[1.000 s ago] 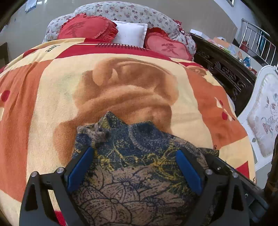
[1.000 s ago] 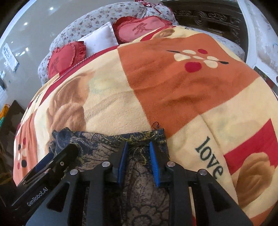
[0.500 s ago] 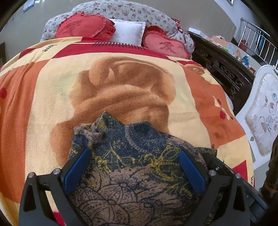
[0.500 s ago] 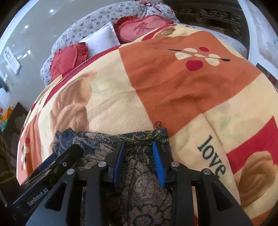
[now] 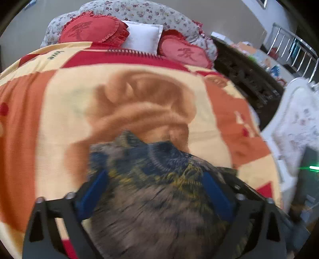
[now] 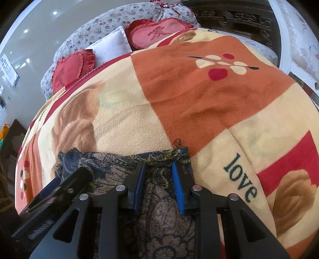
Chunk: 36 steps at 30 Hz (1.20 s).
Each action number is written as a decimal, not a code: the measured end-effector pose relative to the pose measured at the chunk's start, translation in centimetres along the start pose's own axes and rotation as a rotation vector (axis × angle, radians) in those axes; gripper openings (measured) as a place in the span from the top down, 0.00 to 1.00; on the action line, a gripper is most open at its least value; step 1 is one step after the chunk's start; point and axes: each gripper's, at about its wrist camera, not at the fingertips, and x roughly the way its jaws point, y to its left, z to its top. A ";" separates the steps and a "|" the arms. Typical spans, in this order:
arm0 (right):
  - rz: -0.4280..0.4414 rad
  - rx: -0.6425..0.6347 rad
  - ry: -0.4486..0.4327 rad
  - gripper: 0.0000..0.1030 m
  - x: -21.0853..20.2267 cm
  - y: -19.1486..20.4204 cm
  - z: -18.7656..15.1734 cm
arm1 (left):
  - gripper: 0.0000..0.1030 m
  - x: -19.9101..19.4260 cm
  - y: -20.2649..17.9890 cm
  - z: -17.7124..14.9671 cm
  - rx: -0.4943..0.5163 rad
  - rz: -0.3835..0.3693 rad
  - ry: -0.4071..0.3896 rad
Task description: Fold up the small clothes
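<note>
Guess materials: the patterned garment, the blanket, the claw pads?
Patterned garment: thin woven cloth, matte, probably cotton; it creases softly. Blanket: fleecy plush, likely synthetic; fuzzy nap, printed. Right claw pads: blue, ridged, maybe rubber or plastic.

Black left claw (image 5: 155,191), right claw (image 6: 158,179), blue pads (image 6: 139,185), silver screws (image 6: 120,187)

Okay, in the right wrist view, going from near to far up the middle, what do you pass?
Right claw → patterned garment → blanket → heart-shaped red cushion → floral headboard.
</note>
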 end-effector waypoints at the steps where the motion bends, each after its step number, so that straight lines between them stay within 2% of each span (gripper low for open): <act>1: 0.021 0.013 0.015 0.61 0.0 -0.3 0.2 | 0.08 -1.6 0.9 0.0 0.001 -0.001 -0.025; 2: 0.040 0.026 0.032 0.61 0.0 -0.6 0.4 | 0.07 -4.2 2.7 -0.3 0.019 0.013 -0.081; 4: 0.082 0.063 0.084 0.61 -0.6 -1.4 1.4 | 0.04 -6.9 5.3 -1.3 0.049 0.058 -0.131; 5: 0.087 0.082 0.082 0.61 -1.5 -1.6 1.8 | 0.04 -8.1 7.2 -2.1 0.054 0.090 -0.147; 7: 0.099 0.084 0.026 0.61 -4.2 -1.6 2.5 | 0.04 -9.6 11.3 -4.0 0.046 0.169 -0.149; 10: 0.107 -0.014 -0.017 0.61 -7.9 0.5 2.8 | 0.04 -11.2 16.2 -6.8 0.040 0.293 -0.164; 12: 0.125 -0.094 0.002 0.60 -8.8 2.6 2.1 | 0.04 -12.1 19.3 -9.1 0.078 0.438 -0.172; 13: 0.140 -0.143 0.020 0.60 -8.8 3.7 1.4 | 0.04 -12.4 20.9 -9.6 0.057 0.458 -0.141; 14: 0.143 -0.189 0.031 0.60 -8.4 4.8 0.7 | 0.04 -13.1 23.1 -9.9 -0.007 0.442 -0.126; 15: 0.135 -0.221 0.034 0.60 -7.9 5.4 0.0 | 0.04 -14.6 25.6 -10.1 -0.096 0.422 -0.159; 18: 0.096 -0.299 0.072 0.60 -4.3 5.5 -2.3 | 0.07 -16.0 28.4 -10.1 -0.182 0.378 -0.190; 19: 0.083 -0.282 0.088 0.60 -2.6 4.4 -3.3 | 0.07 -15.9 28.0 -10.2 -0.166 0.396 -0.187; 20: 0.110 -0.273 0.064 0.60 -2.2 3.4 -3.8 | 0.07 -15.4 26.8 -10.2 -0.112 0.446 -0.168; 21: 0.142 -0.258 0.037 0.60 -2.4 3.0 -3.9 | 0.07 -15.1 25.8 -10.1 -0.070 0.463 -0.158; 24: 0.154 -0.243 0.068 0.60 -4.0 2.8 -2.9 | 0.07 -15.6 22.1 -9.2 0.011 0.433 -0.165; 25: 0.158 -0.257 0.040 0.60 -5.5 2.6 -2.7 | 0.07 -15.9 20.6 -8.9 0.020 0.408 -0.183; 27: 0.169 -0.291 -0.039 0.60 -8.6 2.3 -2.4 | 0.07 -16.6 15.7 -8.2 0.034 0.293 -0.222; 29: 0.154 -0.378 -0.103 0.60 -11.3 2.6 -2.9 | 0.06 -15.8 11.1 -7.8 0.052 0.172 -0.204; 32: 0.141 -0.528 -0.068 0.60 -11.1 3.9 -5.2 | 0.06 -12.4 4.9 -8.1 0.079 0.019 -0.113; 34: 0.086 -0.602 -0.009 0.60 -8.9 4.0 -6.6 | 0.08 -10.7 2.0 -8.8 0.107 -0.027 -0.090; 35: 0.020 -0.625 0.056 0.60 -6.7 3.5 -7.6 | 0.10 -9.2 0.6 -9.3 0.125 -0.047 -0.048; 36: 0.050 -0.604 0.024 0.58 -6.1 2.6 -8.1 | 0.16 -7.9 -0.1 -9.9 0.136 -0.053 0.007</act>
